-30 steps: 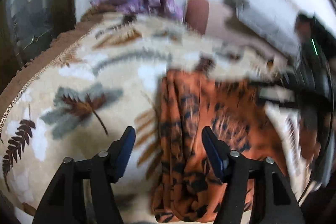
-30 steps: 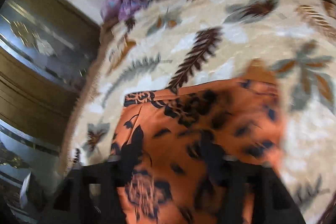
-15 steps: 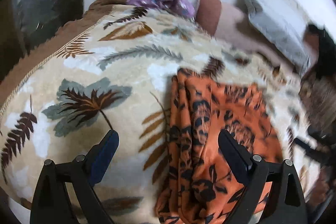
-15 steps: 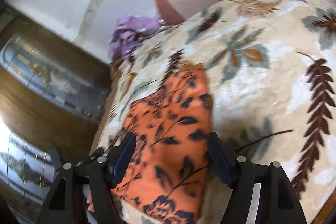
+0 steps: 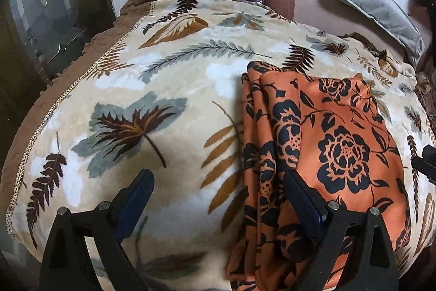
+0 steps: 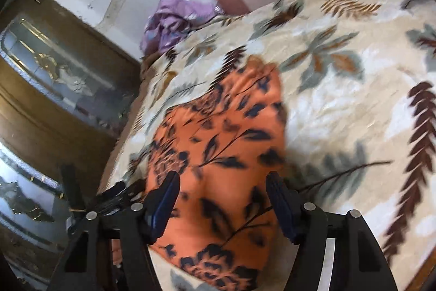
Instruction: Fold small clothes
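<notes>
Left wrist: left hand-held gripper (image 5: 218, 187) wider than earlier; orange garment (image 5: 321, 154) unmoved.

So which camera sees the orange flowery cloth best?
The left wrist view. There the orange cloth is sharp, with its big black flowers and its bunched folds along one edge. The right wrist view shows it blurred, between the open fingers.

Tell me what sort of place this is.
Most likely a bedroom at home: a leaf-print blanket spread over a bed, a grey pillow by the wall, a glass-fronted wooden cabinet alongside.
</notes>
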A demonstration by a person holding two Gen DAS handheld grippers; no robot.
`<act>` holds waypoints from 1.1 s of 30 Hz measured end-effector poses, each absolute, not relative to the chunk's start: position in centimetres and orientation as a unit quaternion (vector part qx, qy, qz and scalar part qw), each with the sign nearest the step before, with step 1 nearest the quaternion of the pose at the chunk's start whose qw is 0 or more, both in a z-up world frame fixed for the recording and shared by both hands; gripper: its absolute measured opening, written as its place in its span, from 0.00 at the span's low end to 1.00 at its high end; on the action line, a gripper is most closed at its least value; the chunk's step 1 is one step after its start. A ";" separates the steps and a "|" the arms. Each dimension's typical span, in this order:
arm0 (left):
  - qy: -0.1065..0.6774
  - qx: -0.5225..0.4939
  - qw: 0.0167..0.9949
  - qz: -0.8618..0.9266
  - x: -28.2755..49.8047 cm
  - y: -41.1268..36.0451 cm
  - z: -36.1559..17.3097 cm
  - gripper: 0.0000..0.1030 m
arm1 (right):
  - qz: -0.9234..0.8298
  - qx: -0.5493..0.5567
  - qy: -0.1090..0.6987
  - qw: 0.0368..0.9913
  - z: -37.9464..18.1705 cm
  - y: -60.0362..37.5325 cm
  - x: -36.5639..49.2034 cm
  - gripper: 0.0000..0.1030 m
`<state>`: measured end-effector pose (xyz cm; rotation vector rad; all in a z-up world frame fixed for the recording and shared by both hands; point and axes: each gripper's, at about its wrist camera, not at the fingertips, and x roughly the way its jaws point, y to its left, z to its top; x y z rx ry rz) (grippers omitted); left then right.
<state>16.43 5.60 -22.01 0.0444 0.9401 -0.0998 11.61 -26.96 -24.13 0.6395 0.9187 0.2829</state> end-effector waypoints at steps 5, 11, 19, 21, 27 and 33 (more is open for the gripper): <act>0.449 0.023 0.892 -0.050 16.4 5.4 -21.9 0.93 | 0.126 0.325 0.450 0.822 -25.9 -28.1 12.0 0.68; 0.452 0.026 0.890 -0.050 16.5 5.0 -22.1 0.93 | 0.130 0.338 0.458 0.812 -27.2 -28.2 12.2 0.68; 0.454 0.025 0.889 -0.050 16.8 4.7 -22.1 0.93 | 0.146 0.349 0.464 0.801 -28.3 -27.7 13.0 0.70; 0.454 0.026 0.889 -0.049 16.9 4.6 -22.2 0.93 | 0.150 0.352 0.464 0.799 -28.5 -27.4 13.2 0.70; 0.454 0.034 0.889 -0.045 16.9 4.0 -22.3 0.93 | 0.162 0.362 0.466 0.791 -29.0 -27.1 13.4 0.70; 0.446 0.043 0.893 -0.036 16.5 3.6 -22.4 0.93 | 0.171 0.366 0.457 0.792 -29.0 -26.9 12.7 0.71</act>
